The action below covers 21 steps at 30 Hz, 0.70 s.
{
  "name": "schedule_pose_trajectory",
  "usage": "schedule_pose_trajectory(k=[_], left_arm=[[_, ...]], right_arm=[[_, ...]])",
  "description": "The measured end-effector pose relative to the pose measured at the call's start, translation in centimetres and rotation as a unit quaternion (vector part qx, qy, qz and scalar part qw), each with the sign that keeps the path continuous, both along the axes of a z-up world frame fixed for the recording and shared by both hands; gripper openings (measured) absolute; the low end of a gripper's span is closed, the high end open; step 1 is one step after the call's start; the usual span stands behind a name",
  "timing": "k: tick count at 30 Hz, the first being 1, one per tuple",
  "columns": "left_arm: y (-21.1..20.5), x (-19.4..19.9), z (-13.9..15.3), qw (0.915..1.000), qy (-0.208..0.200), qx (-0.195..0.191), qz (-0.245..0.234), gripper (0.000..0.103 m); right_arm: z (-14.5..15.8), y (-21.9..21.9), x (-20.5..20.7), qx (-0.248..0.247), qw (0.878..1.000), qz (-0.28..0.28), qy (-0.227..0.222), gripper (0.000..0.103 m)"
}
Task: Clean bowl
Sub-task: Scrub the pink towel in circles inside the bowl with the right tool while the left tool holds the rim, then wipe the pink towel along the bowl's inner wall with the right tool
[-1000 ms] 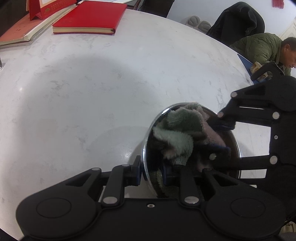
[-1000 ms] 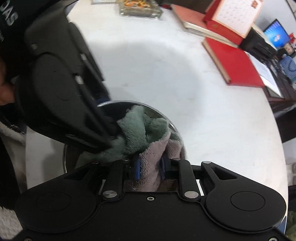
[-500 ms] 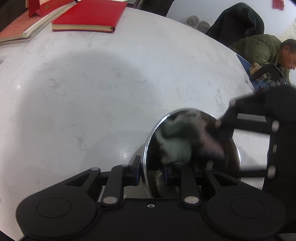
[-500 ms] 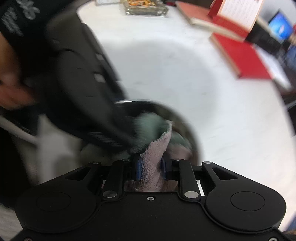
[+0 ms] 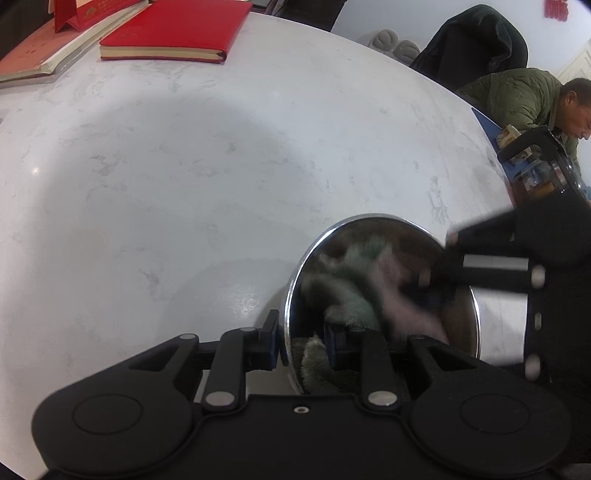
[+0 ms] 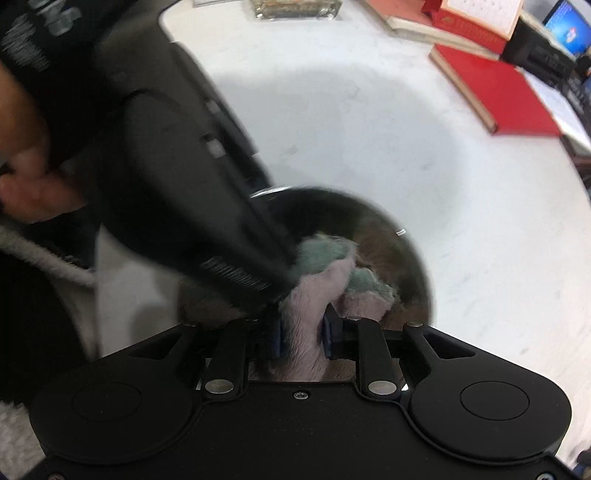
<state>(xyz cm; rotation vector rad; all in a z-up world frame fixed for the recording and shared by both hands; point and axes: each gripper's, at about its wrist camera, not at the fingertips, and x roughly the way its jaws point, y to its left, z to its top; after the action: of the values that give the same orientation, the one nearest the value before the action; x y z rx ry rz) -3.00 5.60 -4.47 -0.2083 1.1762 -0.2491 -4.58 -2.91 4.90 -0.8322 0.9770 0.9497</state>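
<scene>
A steel bowl [image 5: 382,295] on the marble table [image 5: 184,184] is pinched at its rim by the left gripper [image 5: 301,341]. A cloth [image 6: 317,291] is clamped by the right gripper [image 6: 301,334] inside it. The bowl could be tipped if the rim grip slips.

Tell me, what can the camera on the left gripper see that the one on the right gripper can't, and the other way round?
Only the left wrist view shows the left gripper clamped on the bowl's rim, and a seated person in a green jacket.

Only the right wrist view shows the right gripper pinching the cloth, a computer screen, and a hand.

Both show the steel bowl with the green-and-pink cloth inside, the white marble table, and a red book.
</scene>
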Motion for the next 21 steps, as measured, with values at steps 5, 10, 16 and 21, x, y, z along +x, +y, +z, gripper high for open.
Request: schedule_pose_trajectory(k=[5, 10, 16, 21], left_arm=[[0.2, 0.1, -0.2, 1.0000, 0.002, -0.007, 0.005, 0.026], [0.7, 0.3, 0.9, 0.9997, -0.021, 0.002, 0.014, 0.020], [0.7, 2.6, 1.8, 0.9990, -0.040, -0.012, -0.017, 0.018], [0.5, 1.9, 1.5, 0.9989, -0.033, -0.018, -0.030, 0.007]], right_arm=[[0.4, -0.4, 0.0, -0.014, 1.000, -0.011, 0.003, 0.020], [0.2, -0.8, 0.3, 0.005, 0.999, -0.033, 0.032, 0.021], [0.7, 0.3, 0.3, -0.002, 1.000, -0.022, 0.016, 0.021], [0.4, 0.5, -0.3, -0.033, 0.999, 0.014, -0.030, 0.025]])
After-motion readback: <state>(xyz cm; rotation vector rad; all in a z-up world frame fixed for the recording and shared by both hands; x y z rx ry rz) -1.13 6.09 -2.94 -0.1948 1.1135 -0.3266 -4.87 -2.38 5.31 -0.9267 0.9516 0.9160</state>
